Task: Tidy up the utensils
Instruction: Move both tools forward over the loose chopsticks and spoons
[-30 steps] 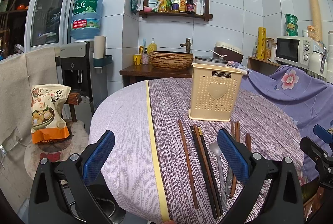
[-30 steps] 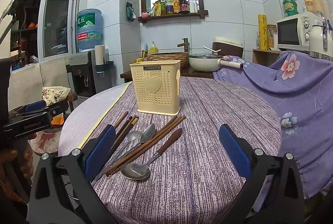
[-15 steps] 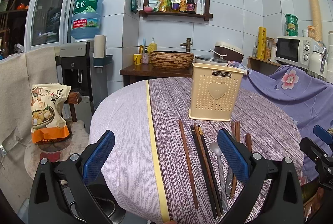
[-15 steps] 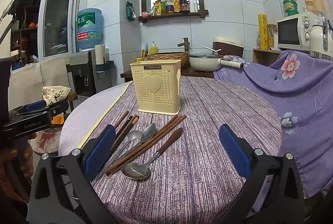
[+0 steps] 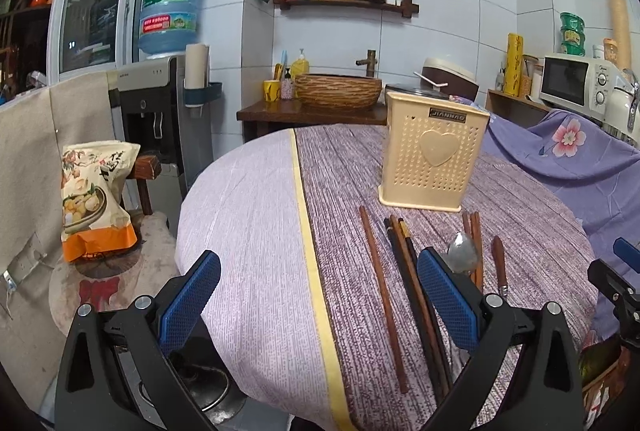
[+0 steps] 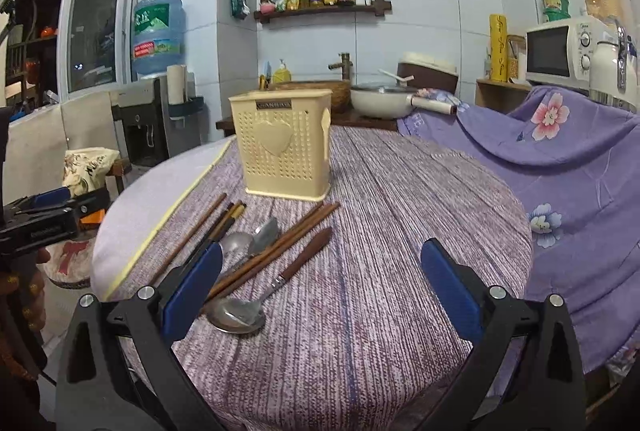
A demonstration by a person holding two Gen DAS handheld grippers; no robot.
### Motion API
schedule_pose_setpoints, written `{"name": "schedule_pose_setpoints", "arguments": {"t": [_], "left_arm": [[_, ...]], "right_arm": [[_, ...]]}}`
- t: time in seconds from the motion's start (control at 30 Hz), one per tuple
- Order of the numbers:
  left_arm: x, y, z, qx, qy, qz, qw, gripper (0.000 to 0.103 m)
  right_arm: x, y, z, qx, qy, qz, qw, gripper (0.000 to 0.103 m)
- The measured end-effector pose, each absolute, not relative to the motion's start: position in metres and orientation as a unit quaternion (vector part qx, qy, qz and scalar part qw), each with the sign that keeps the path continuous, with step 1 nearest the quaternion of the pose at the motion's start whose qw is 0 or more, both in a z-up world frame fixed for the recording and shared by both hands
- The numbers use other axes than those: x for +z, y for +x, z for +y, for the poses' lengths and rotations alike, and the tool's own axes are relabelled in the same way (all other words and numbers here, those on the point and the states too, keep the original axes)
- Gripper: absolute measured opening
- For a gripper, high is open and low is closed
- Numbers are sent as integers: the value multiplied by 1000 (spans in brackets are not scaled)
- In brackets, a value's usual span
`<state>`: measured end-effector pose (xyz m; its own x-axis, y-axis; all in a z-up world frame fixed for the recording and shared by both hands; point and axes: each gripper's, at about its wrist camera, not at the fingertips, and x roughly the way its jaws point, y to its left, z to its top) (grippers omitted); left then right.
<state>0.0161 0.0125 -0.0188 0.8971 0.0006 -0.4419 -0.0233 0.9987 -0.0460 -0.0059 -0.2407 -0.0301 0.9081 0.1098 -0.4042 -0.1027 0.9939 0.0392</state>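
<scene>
— Progress so far?

— Nothing is sorted yet, by my reading. My left gripper hovers at the near edge of the bench, jaws spread wide, nothing between them. My right gripper is just as wide and just as empty.

— And the utensils?

— All flat on the cloth in front of the cream holder: the chopsticks fanned out, two steel spoons among them, and the wooden-handled spoon nearest my right jaws.

— Anything in the holder?

— I cannot see inside it; nothing pokes above the rim. Every piece looks left to do.
</scene>
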Motion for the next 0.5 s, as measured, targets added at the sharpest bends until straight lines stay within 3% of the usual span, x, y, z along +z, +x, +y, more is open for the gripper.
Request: {"name": "schedule_pose_setpoints", "arguments": {"t": [0.37,0.5], "left_arm": [[-43,57,14,-21,-11,285,958,97],[-47,78,17,-37,-22,311,949,97]], "right_arm": [[-60,46,-250,46,40,305,951,98],[-62,72,-243,53,56,341,937,86]]}}
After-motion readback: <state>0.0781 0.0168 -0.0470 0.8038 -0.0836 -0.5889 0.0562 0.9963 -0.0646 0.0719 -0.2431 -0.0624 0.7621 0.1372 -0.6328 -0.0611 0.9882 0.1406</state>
